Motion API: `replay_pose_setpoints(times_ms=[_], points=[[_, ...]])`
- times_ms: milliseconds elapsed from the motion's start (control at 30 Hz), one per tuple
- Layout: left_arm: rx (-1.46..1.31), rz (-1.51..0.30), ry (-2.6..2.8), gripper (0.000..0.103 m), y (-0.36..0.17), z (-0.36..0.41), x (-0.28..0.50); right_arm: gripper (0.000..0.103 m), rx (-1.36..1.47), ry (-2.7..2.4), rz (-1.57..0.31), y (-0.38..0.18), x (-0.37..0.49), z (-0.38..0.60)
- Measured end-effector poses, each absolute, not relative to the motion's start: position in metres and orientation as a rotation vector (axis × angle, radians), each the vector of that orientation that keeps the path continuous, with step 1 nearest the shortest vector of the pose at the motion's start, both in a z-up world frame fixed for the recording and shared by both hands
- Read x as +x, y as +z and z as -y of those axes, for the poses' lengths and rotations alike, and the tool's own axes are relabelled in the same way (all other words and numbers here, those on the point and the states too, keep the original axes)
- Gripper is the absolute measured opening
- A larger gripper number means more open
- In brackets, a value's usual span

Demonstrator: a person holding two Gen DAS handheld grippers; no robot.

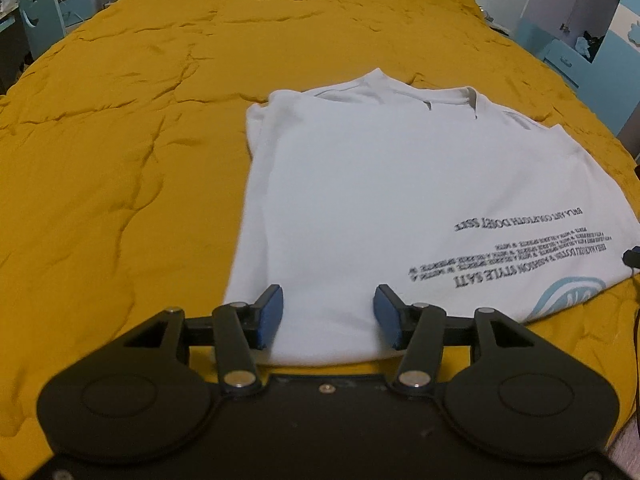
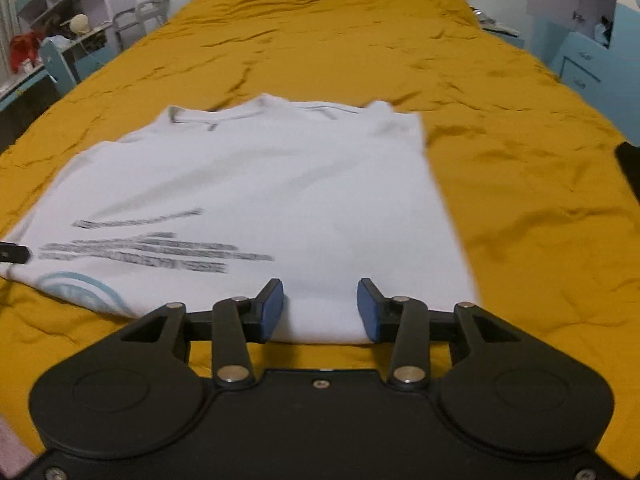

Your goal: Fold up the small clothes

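Note:
A white T-shirt point(image 1: 380, 200) lies flat on the mustard quilt point(image 1: 120, 160), collar at the far end and its sides folded in. Black lettering and a pale blue ring mark are printed near its front hem. My left gripper point(image 1: 328, 308) hovers over the near-left part of the hem, open, with the cloth lying loose below the blue pads point(image 1: 270, 316). In the right wrist view the same T-shirt point(image 2: 260, 184) shows, and my right gripper point(image 2: 320, 300) stands open over the near-right part of the hem. Neither pair of pads presses on the fabric.
The quilt point(image 2: 500, 160) is wrinkled and spreads far beyond the shirt on every side. A blue chair point(image 1: 40, 12) and cluttered shelves point(image 2: 60, 8) stand off the bed's left. Blue drawers point(image 2: 580, 68) stand off its right.

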State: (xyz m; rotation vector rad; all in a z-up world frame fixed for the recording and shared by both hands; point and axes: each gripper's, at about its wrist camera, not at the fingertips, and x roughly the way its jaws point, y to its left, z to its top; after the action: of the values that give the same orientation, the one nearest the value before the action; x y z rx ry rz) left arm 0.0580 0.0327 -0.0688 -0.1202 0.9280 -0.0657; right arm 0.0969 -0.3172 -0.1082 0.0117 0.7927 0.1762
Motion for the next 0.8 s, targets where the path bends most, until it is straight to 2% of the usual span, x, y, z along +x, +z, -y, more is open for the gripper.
replay_pose_setpoints(times_ms=[200,333,467,633,800], points=[[-0.081,-0.933,-0.049,0.052,-0.057,-0.032,0.058,0.043,0.037,0.103,-0.805,-0.108,0.093,0.334],[-0.093,-0.881,-0.13,0.053,-0.035,0.007,0.057,0.046,0.106,0.136,-0.752,-0.088,0.09,0.319],[-0.097,-0.877,-0.216,0.053,-0.036,0.054,0.068,0.046,0.128,0.261,-0.706,-0.073,0.097,0.275],[-0.077,-0.925,-0.235,0.054,-0.059,0.085,0.079,0.046,0.085,0.336,-0.758,-0.095,0.106,0.228],[-0.104,-0.923,-0.268,0.054,-0.069,0.075,0.079,0.042,0.05,0.306,-0.79,-0.117,0.098,0.238]])
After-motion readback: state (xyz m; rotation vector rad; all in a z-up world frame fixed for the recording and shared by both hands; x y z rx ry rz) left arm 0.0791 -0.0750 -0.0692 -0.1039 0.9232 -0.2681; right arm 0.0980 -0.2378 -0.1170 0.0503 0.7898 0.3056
